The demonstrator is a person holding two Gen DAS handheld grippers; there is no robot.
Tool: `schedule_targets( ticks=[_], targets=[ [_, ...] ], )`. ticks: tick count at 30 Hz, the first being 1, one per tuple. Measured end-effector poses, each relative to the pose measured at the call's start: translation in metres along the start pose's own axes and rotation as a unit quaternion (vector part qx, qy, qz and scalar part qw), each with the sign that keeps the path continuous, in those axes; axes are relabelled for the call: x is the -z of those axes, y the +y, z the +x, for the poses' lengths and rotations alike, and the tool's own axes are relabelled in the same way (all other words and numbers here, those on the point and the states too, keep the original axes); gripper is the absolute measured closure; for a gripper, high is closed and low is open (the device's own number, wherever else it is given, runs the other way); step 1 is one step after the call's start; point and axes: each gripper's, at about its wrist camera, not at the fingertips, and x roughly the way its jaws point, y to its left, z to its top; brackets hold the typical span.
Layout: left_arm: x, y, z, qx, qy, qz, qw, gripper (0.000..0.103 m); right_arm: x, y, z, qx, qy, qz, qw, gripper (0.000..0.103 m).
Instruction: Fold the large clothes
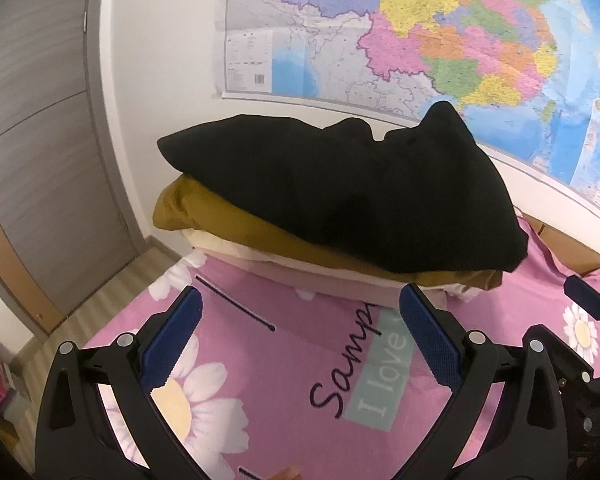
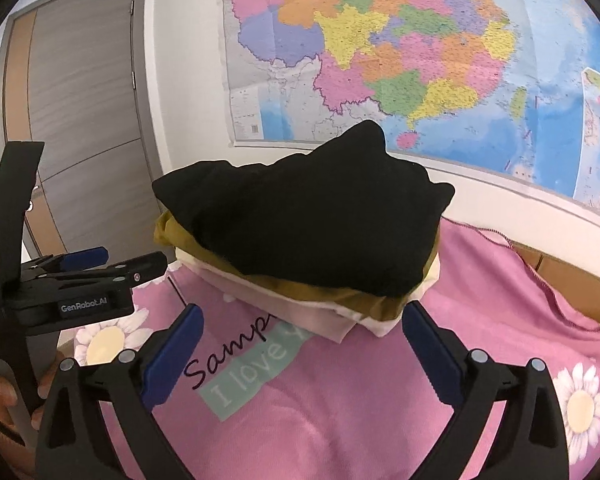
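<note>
A stack of folded clothes lies straight ahead of both tongs, on a bed covered by a pink daisy-print sheet (image 1: 260, 380), close under a wall map (image 1: 440, 32). The left tongs (image 1: 300, 336) and the right tongs (image 2: 302, 354) each stand with their blue pads wide apart and nothing between them, hovering over bare sheet just short of the stack's near edge. In the right wrist view the left tongs appear side-on at the left, a hand wrapped round their handle, so the two sit side by side facing the pile. The stack's long axis runs across both views, left to right, roughly square to the way the tongs point. Neither is clearly nearer; the right tongs look slightly closer to the near right corner. On top is a black garment (image 1: 340, 192), thick, bulging and peaked at its far edge. Beneath it lie a mustard garment (image 1: 204, 216), then cream and pale pink layers (image 1: 284, 268), their folded edges stepped toward the tongs.
</note>
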Motion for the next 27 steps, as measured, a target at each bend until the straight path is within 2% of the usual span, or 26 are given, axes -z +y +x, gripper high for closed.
schedule_targets(
  ticks=[12, 27],
  targets=[
    [0.02, -0.003, -0.021, -0.03, -0.007, 0.012, 0.9994, 0.006, 0.014, 0.009, -0.017, -0.002, 0.0, -0.003, 1.0, 0.006],
    [0.027, -0.002, -0.035, -0.034, -0.015, 0.015, 0.9992, 0.006, 0.022, 0.015, -0.028, 0.0, -0.002, -0.007, 1.0, 0.006]
  ],
)
